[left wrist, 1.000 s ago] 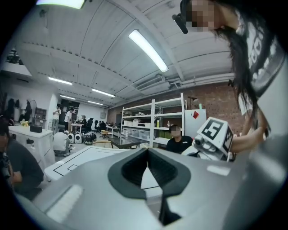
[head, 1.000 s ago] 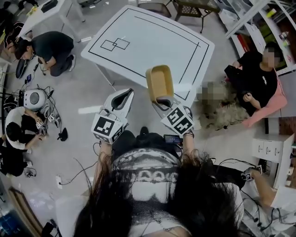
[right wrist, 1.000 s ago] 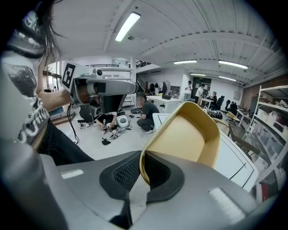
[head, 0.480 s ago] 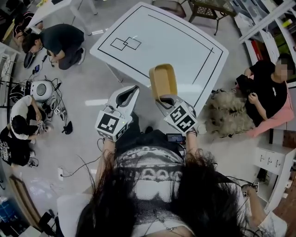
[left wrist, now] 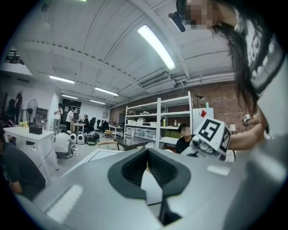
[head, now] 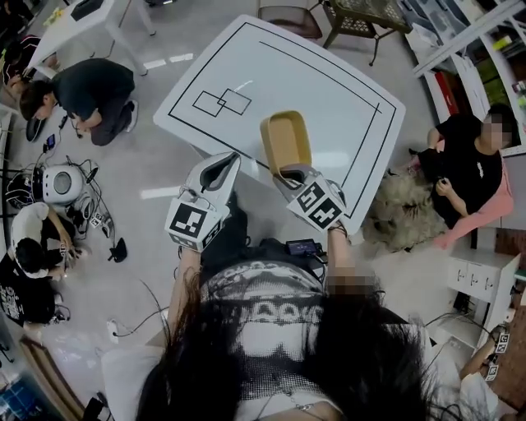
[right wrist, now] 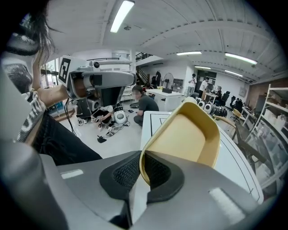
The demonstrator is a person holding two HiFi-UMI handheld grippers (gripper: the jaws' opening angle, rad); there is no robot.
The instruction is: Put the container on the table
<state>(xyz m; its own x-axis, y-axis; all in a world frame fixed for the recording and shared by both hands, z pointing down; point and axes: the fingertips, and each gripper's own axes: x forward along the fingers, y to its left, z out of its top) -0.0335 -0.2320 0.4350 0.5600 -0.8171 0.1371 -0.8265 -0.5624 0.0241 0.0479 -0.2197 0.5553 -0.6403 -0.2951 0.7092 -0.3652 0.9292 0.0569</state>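
A tan, shallow container (head: 286, 141) hangs tilted over the near edge of the white table (head: 279, 74), which is marked with black lines. My right gripper (head: 289, 174) is shut on its near rim. In the right gripper view the container (right wrist: 189, 134) stands up from between the pads of the right gripper (right wrist: 143, 168), with the table (right wrist: 238, 166) beyond it. My left gripper (head: 220, 164) is beside it on the left, over the floor just short of the table edge. In the left gripper view the left gripper (left wrist: 146, 164) is shut with nothing between its pads.
People sit or crouch on the floor at the left (head: 82, 82) among white devices (head: 57, 181) and cables. A seated person (head: 468, 156) and a fluffy heap (head: 403, 197) are at the table's right. A chair (head: 353, 12) and shelves stand behind.
Both grippers have moved forward toward the table, the right one carrying the container. The container now overlaps the table's near edge.
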